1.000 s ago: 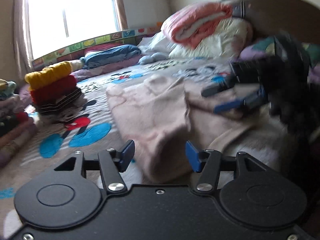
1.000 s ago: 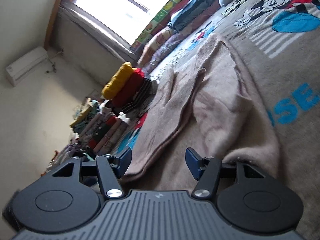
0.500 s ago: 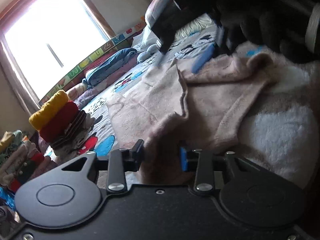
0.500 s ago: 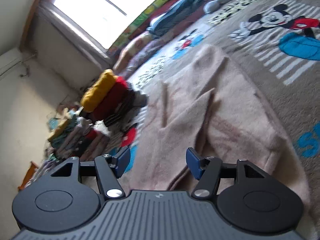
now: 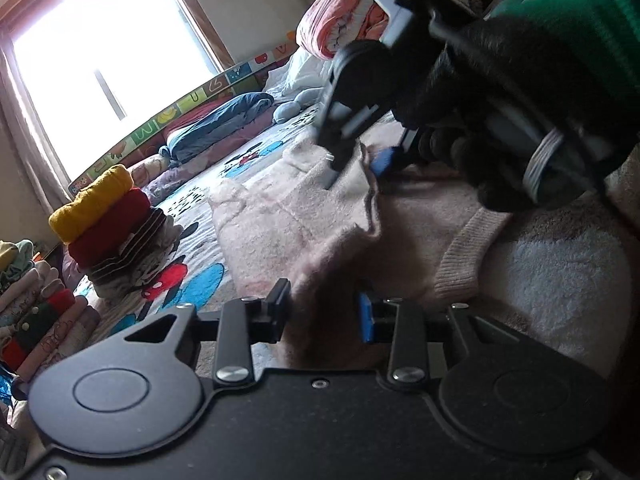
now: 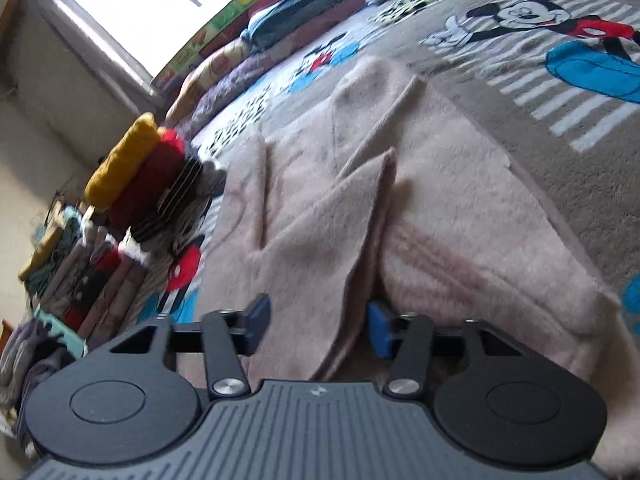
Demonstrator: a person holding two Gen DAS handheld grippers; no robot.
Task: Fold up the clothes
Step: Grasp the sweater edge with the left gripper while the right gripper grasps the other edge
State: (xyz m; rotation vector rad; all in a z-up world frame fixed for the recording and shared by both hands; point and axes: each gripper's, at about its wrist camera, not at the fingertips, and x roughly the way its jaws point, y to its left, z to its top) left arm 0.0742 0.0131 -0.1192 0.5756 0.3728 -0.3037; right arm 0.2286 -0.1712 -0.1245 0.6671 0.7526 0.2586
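My left gripper (image 5: 324, 314) had closed part-way on a raised fold of the pink sweater (image 5: 280, 220), cloth bunched between its fingers. My right gripper (image 6: 314, 326) stood with fingers spread, a fold of the sweater (image 6: 440, 208) lying loose between them; from the left wrist view it (image 5: 356, 166) looked to straddle a lifted edge of the cloth, though I could not tell whether it pinched it. The sweater lay spread on the cartoon bedspread (image 6: 560, 92), partly folded over itself. A stack (image 5: 108, 224) of folded clothes, yellow on top of red, stood just beside it, with pillows (image 5: 340, 20) farther back.
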